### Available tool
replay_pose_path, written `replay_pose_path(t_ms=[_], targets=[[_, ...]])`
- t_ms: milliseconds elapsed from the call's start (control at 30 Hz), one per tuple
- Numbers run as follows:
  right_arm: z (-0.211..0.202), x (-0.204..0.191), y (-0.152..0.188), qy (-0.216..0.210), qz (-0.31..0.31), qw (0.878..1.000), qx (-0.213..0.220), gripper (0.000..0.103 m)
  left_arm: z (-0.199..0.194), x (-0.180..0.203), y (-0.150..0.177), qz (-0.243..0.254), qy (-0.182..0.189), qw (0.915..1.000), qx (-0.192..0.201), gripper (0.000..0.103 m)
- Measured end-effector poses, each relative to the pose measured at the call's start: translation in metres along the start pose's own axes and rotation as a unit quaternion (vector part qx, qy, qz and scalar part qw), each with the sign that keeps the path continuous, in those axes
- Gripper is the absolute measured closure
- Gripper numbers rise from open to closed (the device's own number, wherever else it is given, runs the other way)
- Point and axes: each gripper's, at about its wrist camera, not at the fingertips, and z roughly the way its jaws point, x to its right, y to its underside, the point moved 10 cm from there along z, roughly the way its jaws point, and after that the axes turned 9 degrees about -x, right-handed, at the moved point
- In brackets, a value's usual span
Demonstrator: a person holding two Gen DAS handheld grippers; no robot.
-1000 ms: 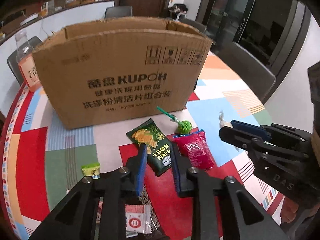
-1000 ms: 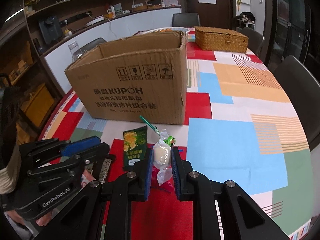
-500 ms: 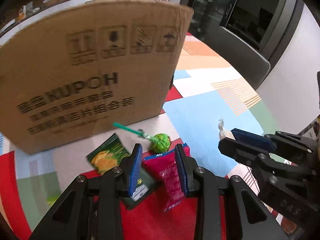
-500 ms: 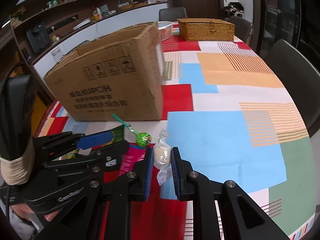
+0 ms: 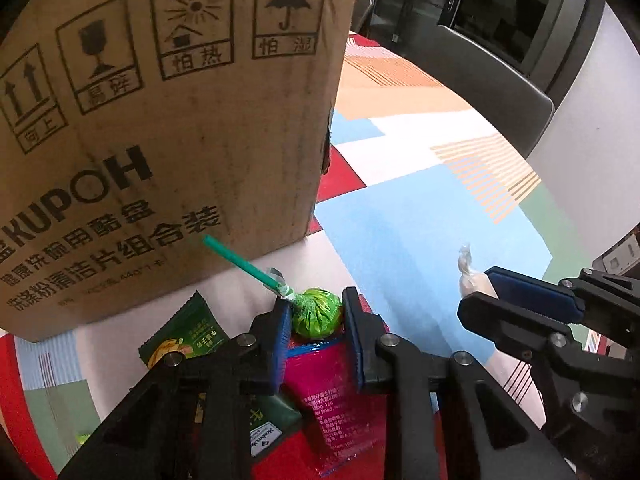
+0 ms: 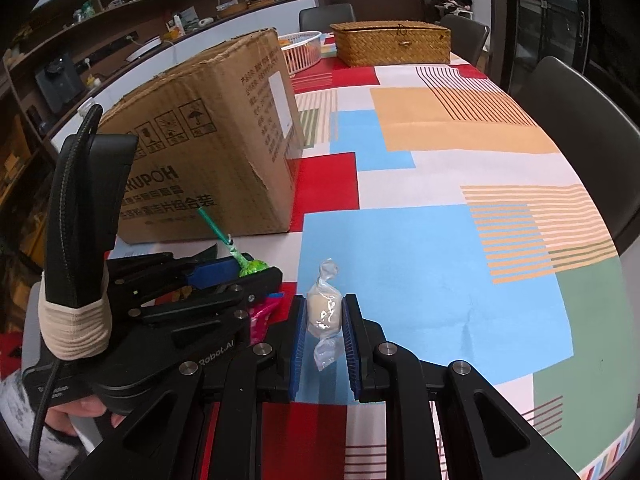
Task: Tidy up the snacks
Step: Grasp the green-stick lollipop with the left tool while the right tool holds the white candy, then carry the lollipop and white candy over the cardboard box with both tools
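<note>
My left gripper [image 5: 316, 314] is closed around the green-wrapped head of a lollipop [image 5: 316, 313], whose green stick [image 5: 240, 262] points up toward the cardboard box [image 5: 160, 120]. A pink snack packet [image 5: 332, 396] and a dark green cracker packet [image 5: 184, 334] lie under it on the table. My right gripper [image 6: 323, 314] is shut on a white candy in a clear twisted wrapper [image 6: 323, 312], held just above the tablecloth. The left gripper with the lollipop [image 6: 254, 267] also shows in the right wrist view, to the left of the right gripper.
The open cardboard box [image 6: 208, 136] stands at the left on a patchwork tablecloth [image 6: 440, 240]. A wicker box [image 6: 392, 42] and a white basket [image 6: 300, 50] stand at the far end. Dark chairs [image 6: 580, 112] line the table's right side.
The left gripper moved forward and down toward the box, past the packets, and closed around the lollipop head. The right gripper kept hold of the candy and shifted right.
</note>
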Motion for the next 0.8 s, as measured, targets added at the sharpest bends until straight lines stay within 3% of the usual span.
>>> replay_pose_path(t_ms=[467, 800], targets=[[-0.038, -0.026, -0.013, -0.027, -0.021, 0.999, 0.04, 0.084, -0.09, -0.02, 0.012, -0.019, -0.006, 0.9968, 0.077, 0.078], [-0.074, -0.068, -0.045, -0.052, -0.056, 0.993, 0.093, 0.084, -0.179, -0.053, 0.003, -0.033, -0.04, 0.9835, 0.173, 0.078]])
